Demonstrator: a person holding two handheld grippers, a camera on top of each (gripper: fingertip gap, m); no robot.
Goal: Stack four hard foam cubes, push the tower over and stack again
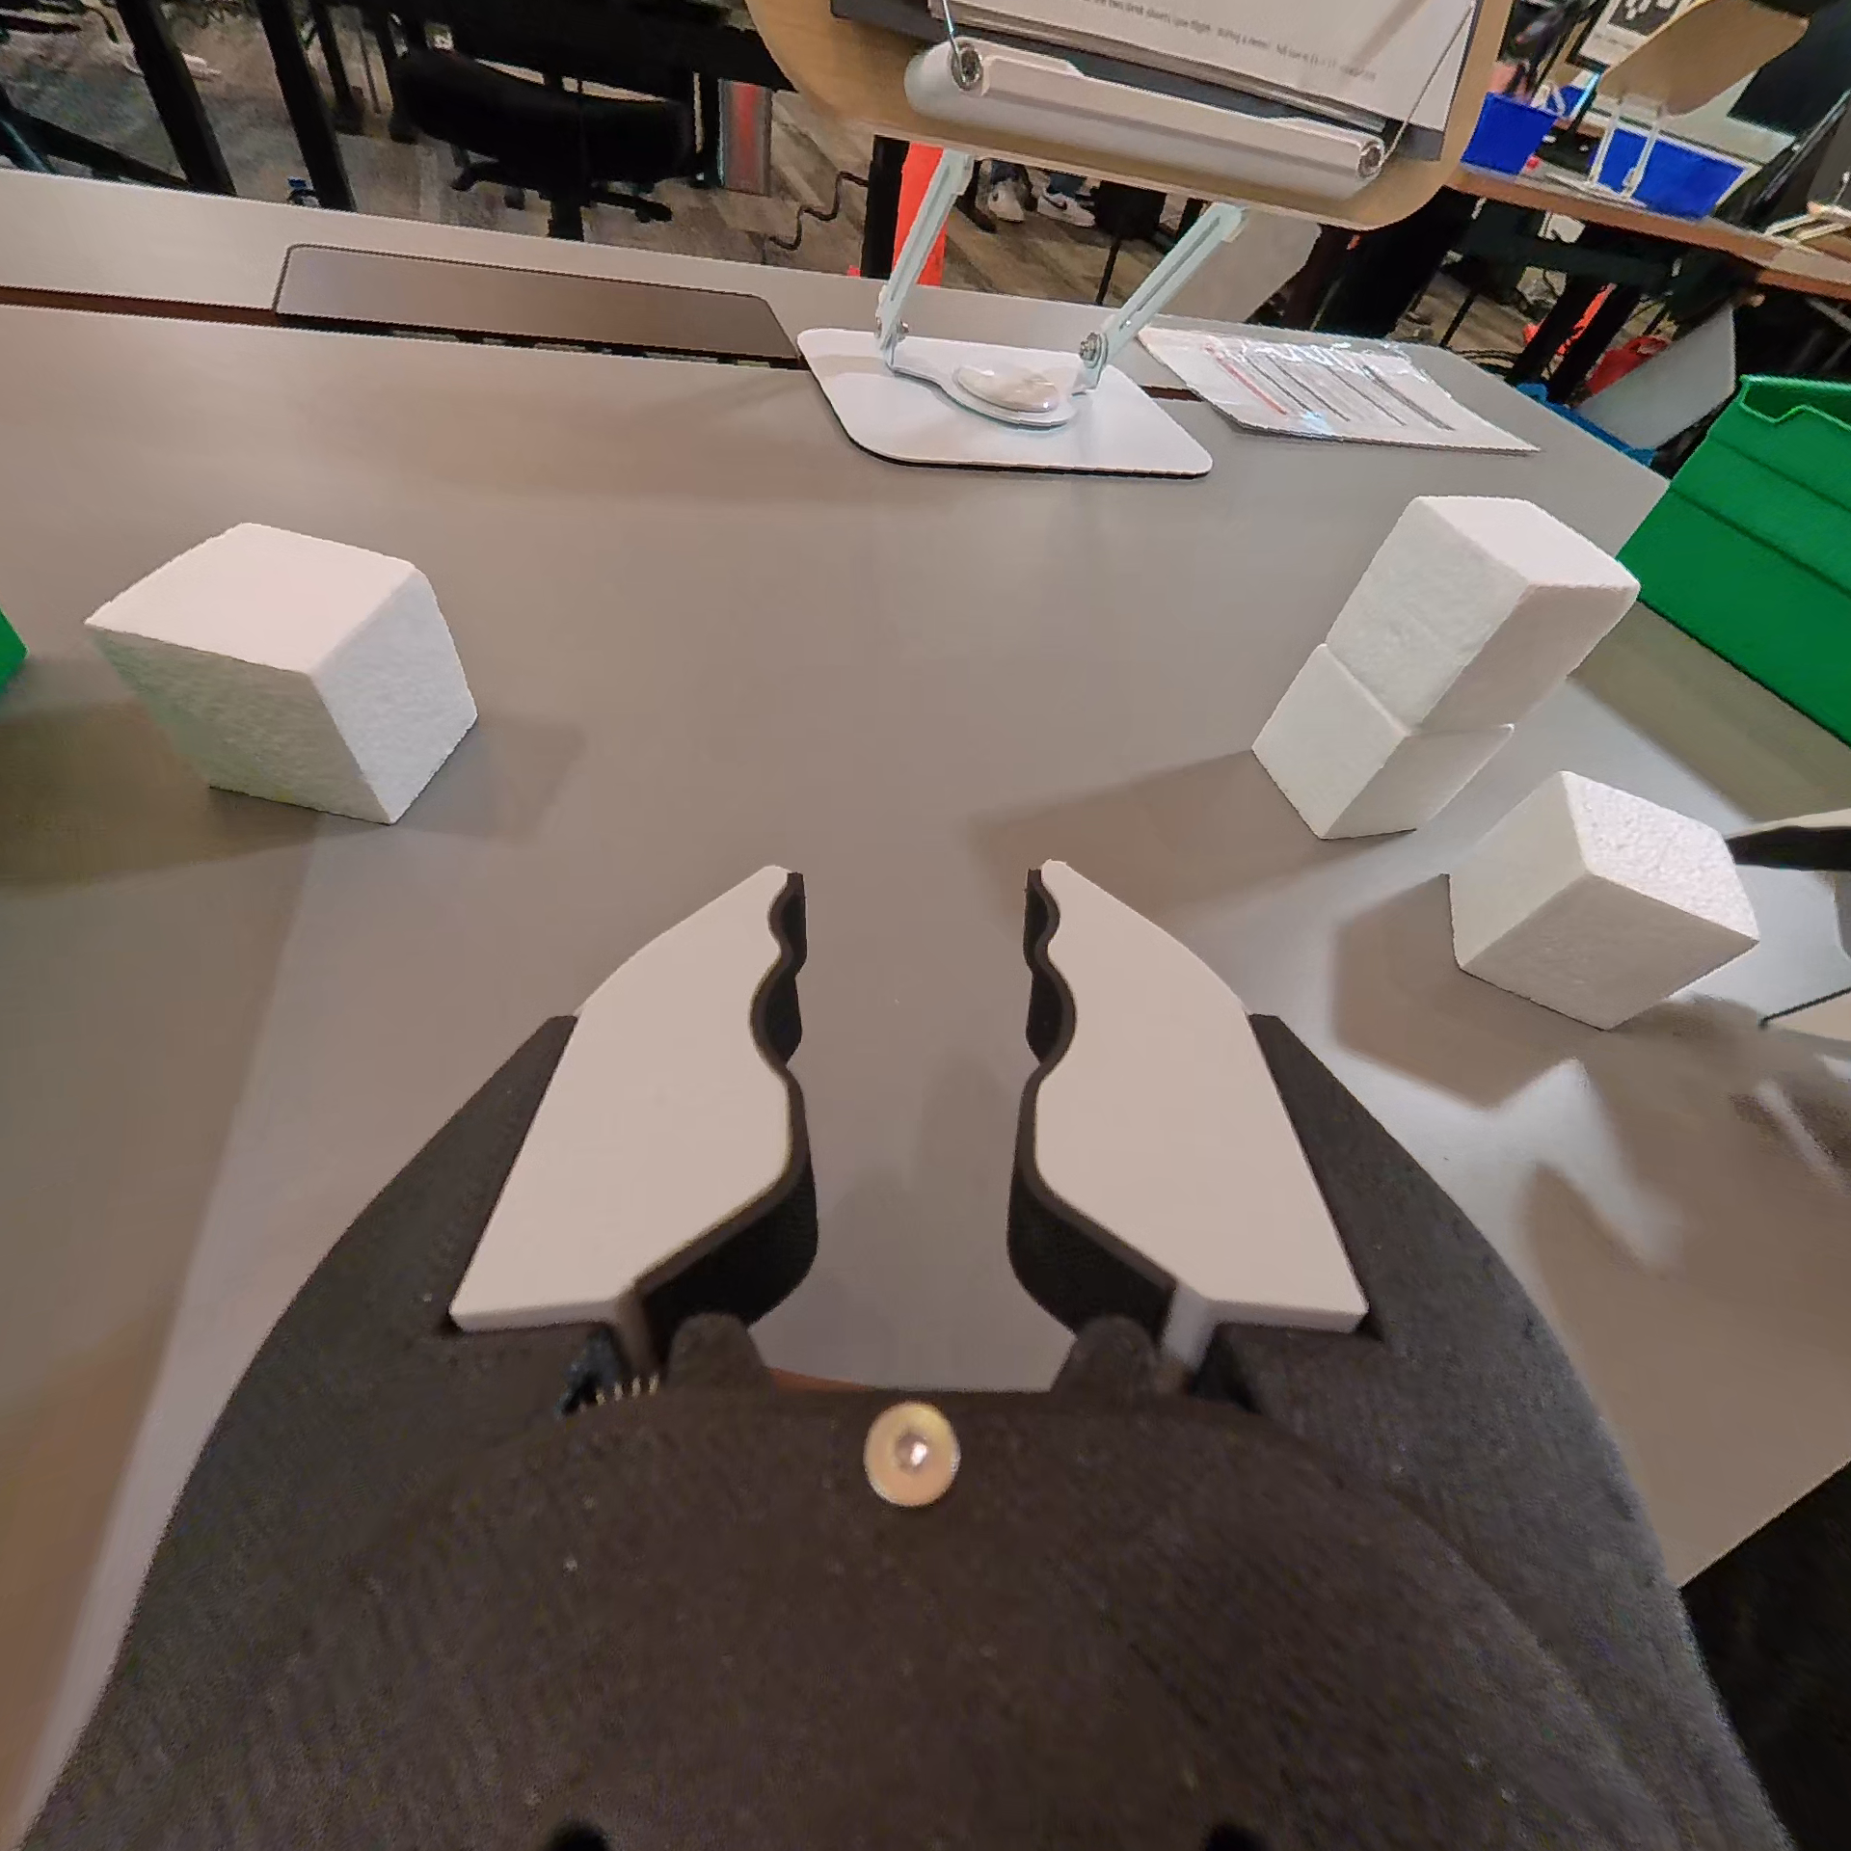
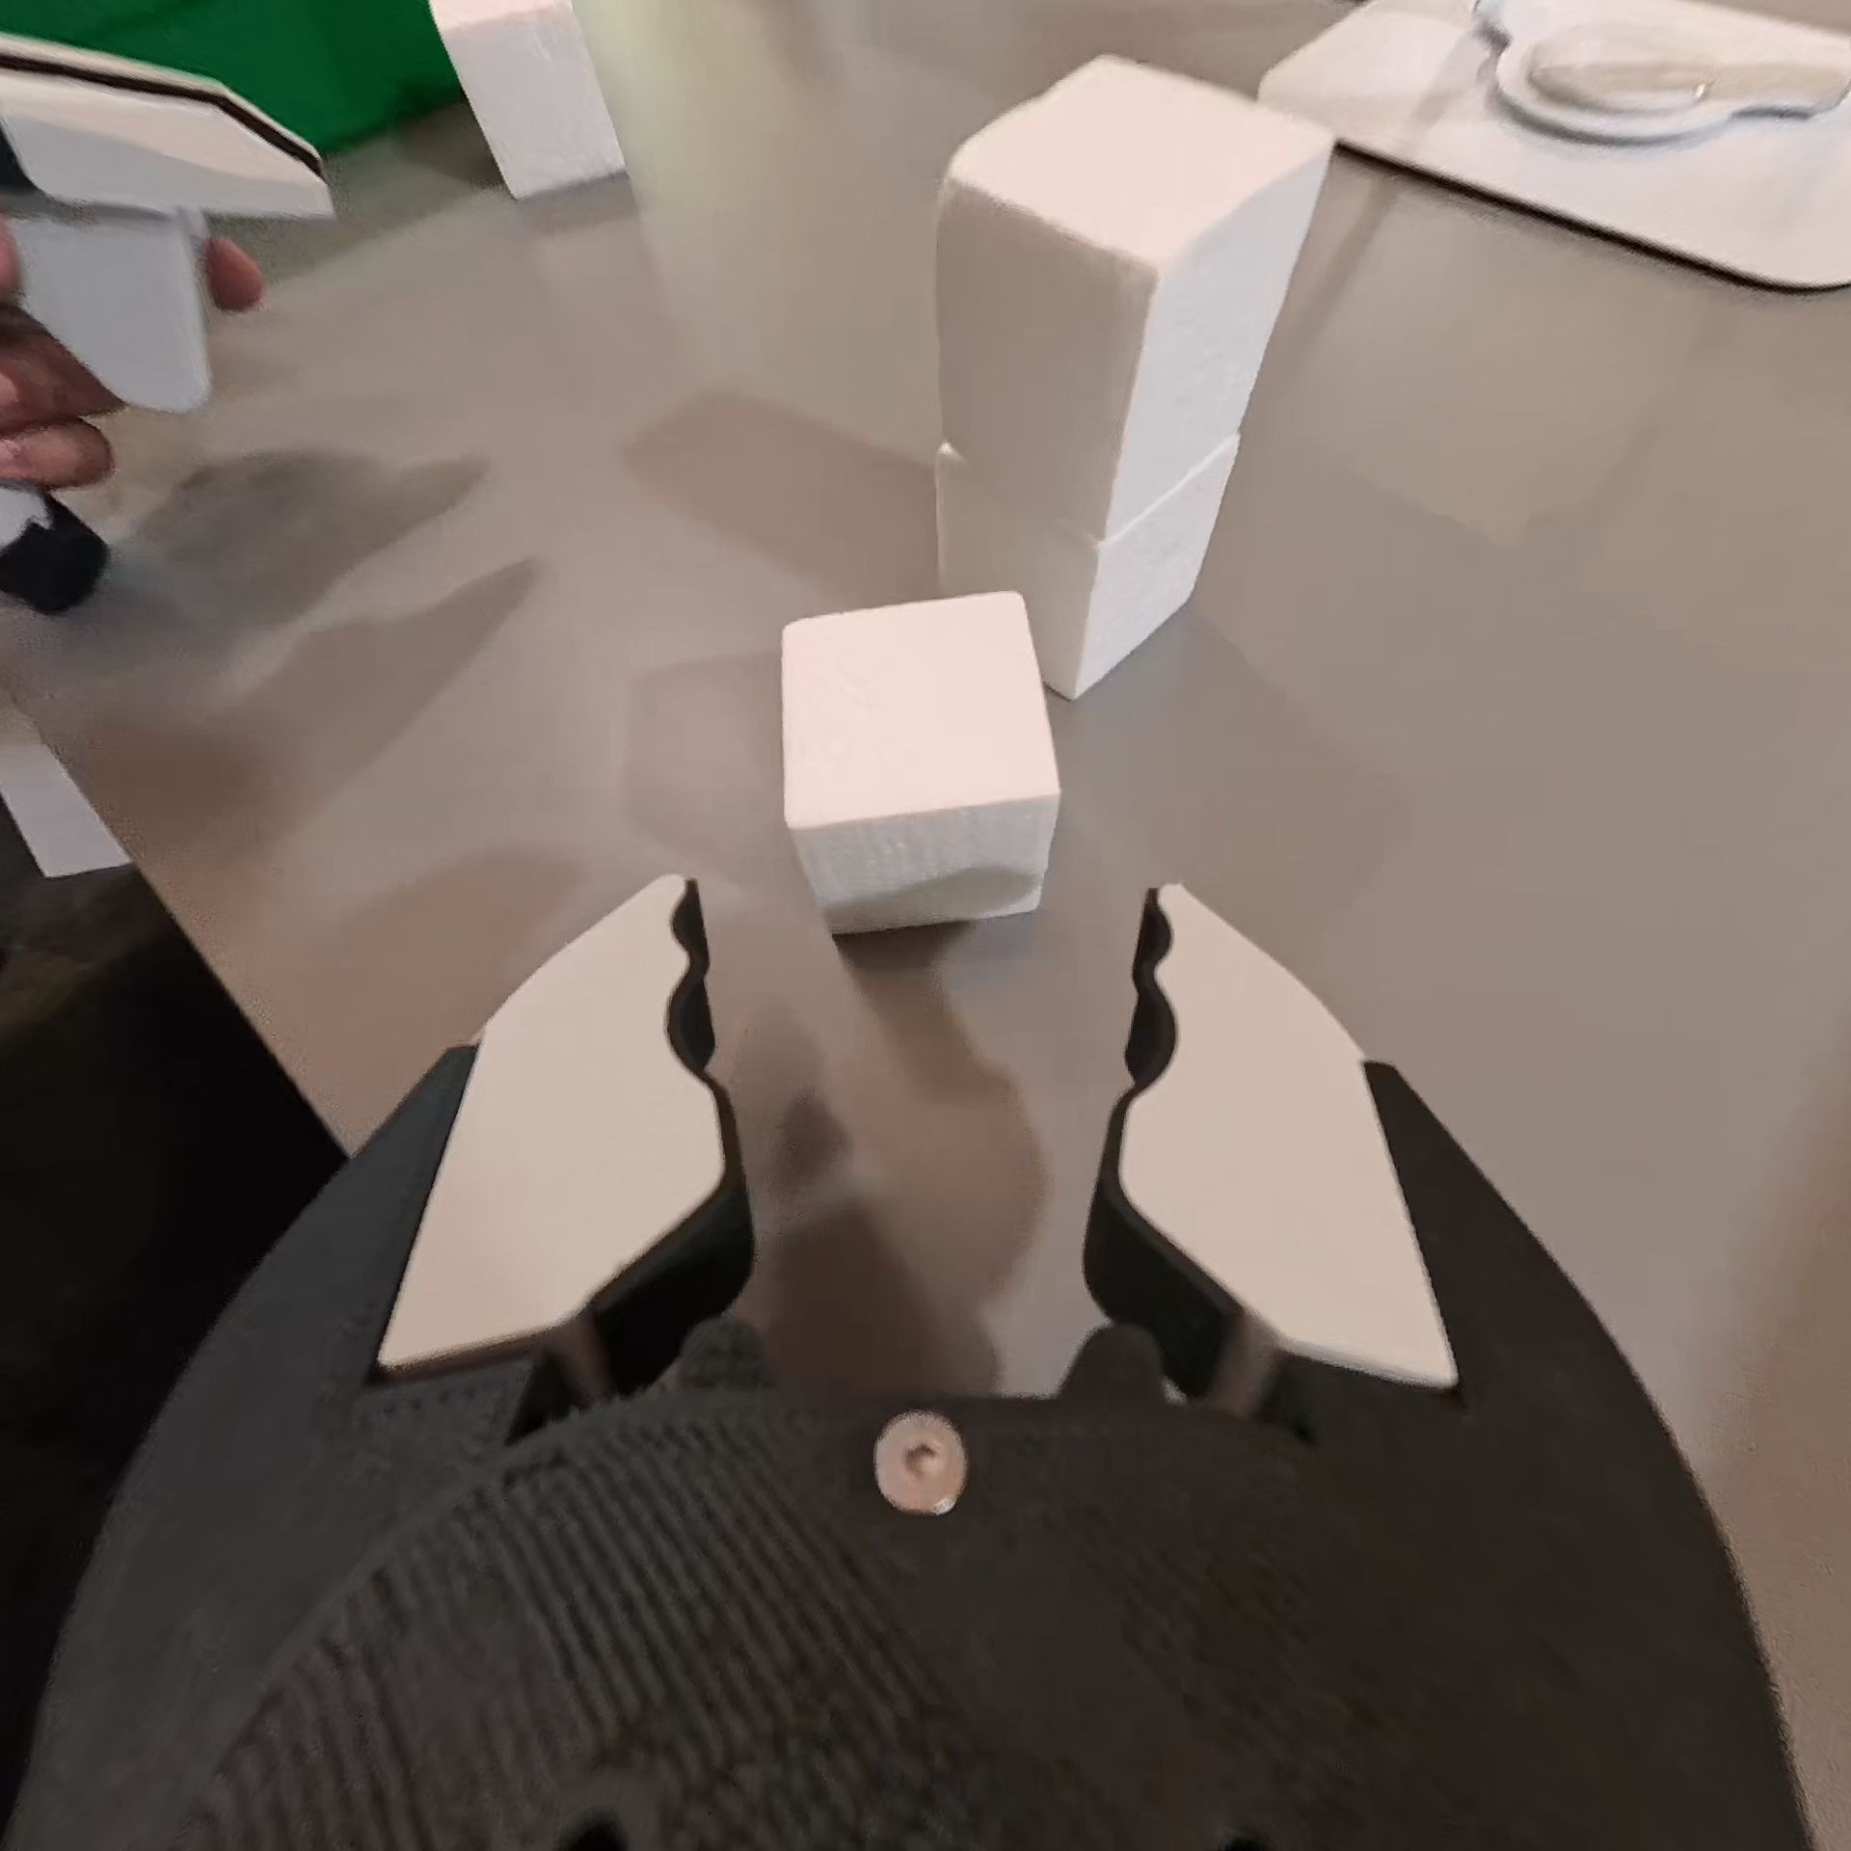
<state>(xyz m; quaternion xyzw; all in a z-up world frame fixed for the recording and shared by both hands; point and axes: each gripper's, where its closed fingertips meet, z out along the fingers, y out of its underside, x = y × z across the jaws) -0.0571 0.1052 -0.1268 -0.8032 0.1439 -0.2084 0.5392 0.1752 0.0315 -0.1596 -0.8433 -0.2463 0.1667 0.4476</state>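
Both claws are spread apart and empty over a grey table (image 1: pixel 701 601): the left gripper (image 1: pixel 913 881) over bare tabletop, the right gripper (image 2: pixel 921 896) just short of a white foam cube (image 2: pixel 916 741) at 12 o'clock. A two-cube stack (image 2: pixel 1092 401) stands beyond at 1 o'clock, with office chairs (image 1: pixel 541 130) in the room behind.

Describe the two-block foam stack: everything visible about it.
The stack is two white foam cubes with a grainy surface, one on the other, the upper cube turned slightly off the lower. It stands upright on the grey table, beyond a lone cube that it does not touch. No gripper touches it.
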